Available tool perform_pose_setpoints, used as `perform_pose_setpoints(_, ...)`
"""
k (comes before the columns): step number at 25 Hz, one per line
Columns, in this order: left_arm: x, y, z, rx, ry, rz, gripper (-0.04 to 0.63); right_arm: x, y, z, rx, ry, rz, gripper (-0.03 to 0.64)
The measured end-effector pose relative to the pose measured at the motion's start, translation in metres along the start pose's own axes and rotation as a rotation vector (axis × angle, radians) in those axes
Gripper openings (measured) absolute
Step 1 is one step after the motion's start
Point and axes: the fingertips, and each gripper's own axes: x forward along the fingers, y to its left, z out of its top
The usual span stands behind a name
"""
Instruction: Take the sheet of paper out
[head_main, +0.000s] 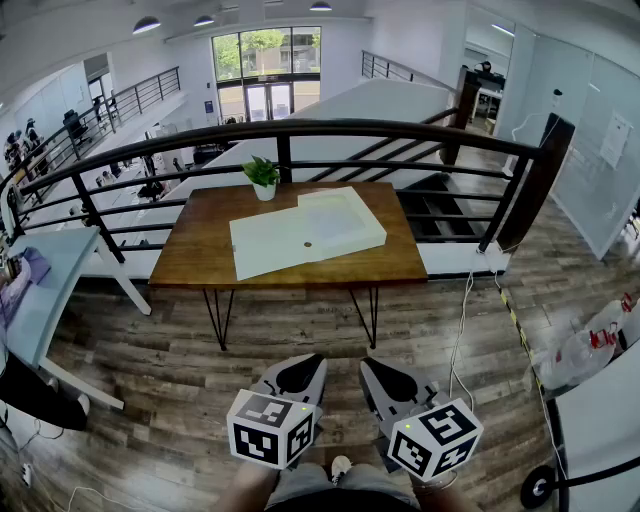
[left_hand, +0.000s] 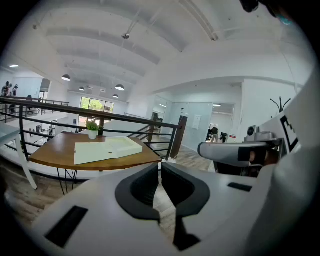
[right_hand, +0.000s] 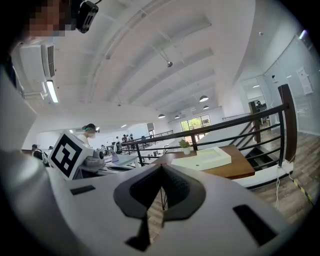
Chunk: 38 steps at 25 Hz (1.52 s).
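At the far left of the head view stood a pale desk (head_main: 55, 285), not part of the job. Next to the right came the wooden table (head_main: 195, 262), set against the black railing (head_main: 330, 127), w/ a small potted plant (head_main: 263, 176) at its back edge. On the table lay a flat white panel (head_main: 266, 246), and touching it on the right was a shallow white box (head_main: 345, 220). I could not tell if the panel was the sheet of paper itself or the opened lid of the box. Either way the paper was prob. at this box, on the table and well apart from both claws. The person stood back from the table, w/ bare floor (head_main: 150, 360) between, so nothing could be reached yet.

Low in the view, near the person's body, the left claw (left_hand: 160, 167) pointed forward toward the table. Its jaws were closed, tips about touching, w/ nothing between them; only floor showed through the thin slit. Just beside it on the right, the right claw (right_hand: 161, 168) was held the same way: jaws together, empty. Prob. both were held low & closed because this was only the approach; the taking out had not begun.
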Motion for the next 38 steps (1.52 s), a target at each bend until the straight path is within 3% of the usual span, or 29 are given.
perform_pose_setpoints(10,0.005,0.001,-0.002,0.025,0.006,-0.004,0.031,-0.003,-0.012,-0.005,0.020,-0.001,-0.004,0.026)
perform_pose_setpoints(16,0.014,-0.012,-0.002,-0.001,-0.016,-0.064,0.031,-0.005,-0.016,-0.004,0.071,-0.008,0.070,0.028)
perform_pose_setpoints(28,0.034,-0.011,-0.006,-0.033,-0.044,0.000,0.031,-0.003,-0.047,-0.012,0.092,0.000,0.113,0.028)
perform_pose_setpoints(38,0.066,0.018,-0.001,-0.044,-0.005,0.001,0.031,0.027,-0.085,-0.004,0.058,-0.004,0.034,0.028)
